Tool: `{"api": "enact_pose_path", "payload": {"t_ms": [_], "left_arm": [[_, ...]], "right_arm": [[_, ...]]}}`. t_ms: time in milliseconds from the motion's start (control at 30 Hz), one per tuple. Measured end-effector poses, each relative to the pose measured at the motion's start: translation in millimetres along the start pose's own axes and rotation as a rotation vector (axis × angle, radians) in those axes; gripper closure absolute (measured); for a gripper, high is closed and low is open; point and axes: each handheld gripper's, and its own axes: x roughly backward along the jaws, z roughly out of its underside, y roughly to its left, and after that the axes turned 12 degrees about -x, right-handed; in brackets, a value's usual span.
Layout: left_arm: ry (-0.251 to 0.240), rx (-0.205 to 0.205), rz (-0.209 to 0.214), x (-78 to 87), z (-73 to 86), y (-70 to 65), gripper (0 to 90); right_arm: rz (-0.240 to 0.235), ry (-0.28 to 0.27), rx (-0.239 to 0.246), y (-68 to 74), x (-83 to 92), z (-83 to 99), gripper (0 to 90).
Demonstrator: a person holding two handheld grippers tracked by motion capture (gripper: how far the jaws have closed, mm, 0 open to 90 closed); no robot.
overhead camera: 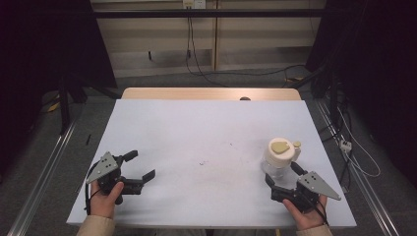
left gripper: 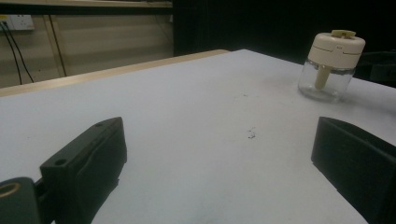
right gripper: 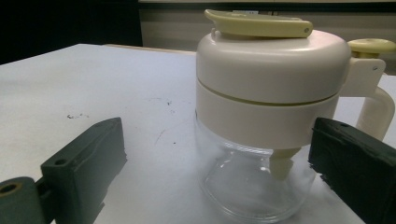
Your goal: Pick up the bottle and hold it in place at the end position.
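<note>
My right hand-held gripper [overhead camera: 281, 173] stands apart around the jar [overhead camera: 280, 156] at four o'clock on the surface [overhead camera: 196, 142]; an off-centre squeeze on the glass could tip it. Left hand-held gripper [overhead camera: 140, 166] is apart, empty.

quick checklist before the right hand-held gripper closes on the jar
1. Right hand-held gripper open: ok, jaws stand wide.
2. Jar between the jaws: ok in the right gripper view, but it sits close to one jaw, far from the other.
3. Jar upright on the table: ok.
4. Cream lid seated on the glass: ok, looks level.
5. Side handle clear of the jaw: cannot tell, it sits just behind it.
6. Left hand-held gripper out of the way: ok, open at the table's far side.
</note>
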Motion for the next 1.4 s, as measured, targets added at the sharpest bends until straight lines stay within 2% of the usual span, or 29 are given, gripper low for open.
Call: {"api": "enact_pose_path", "payload": {"t_ms": [167,400,633,800,1133,1400], "left_arm": [[0.001,0.003,-0.001,0.8,0.6,-0.3,3.1],[0.005,-0.011,0.006,-0.3,0.6,-0.3,3.1],[0.010,-0.019,0.009,-0.7,0.6,-1.6,3.1],[0.014,-0.019,0.013,-3.1,0.8,-1.5,3.2],[0.026,-0.028,0.025,-6.1,1.5,-2.4,3.3],[0.028,-0.031,0.031,-6.5,1.6,-2.1,3.3]], "right_arm": [[0.010,0.003,-0.001,-2.0,-2.6,-0.7,3.0],[0.036,0.010,-0.028,-9.6,-4.6,-1.9,2.8],[0.053,0.009,-0.026,-16.2,-7.7,-5.8,2.8],[0.053,0.015,-0.033,-22.3,-13.6,-7.2,2.9],[0.061,0.035,-0.039,-25.7,-29.8,-8.2,2.4],[0.049,0.047,-0.044,-25.6,-44.7,-11.8,1.3]]}}
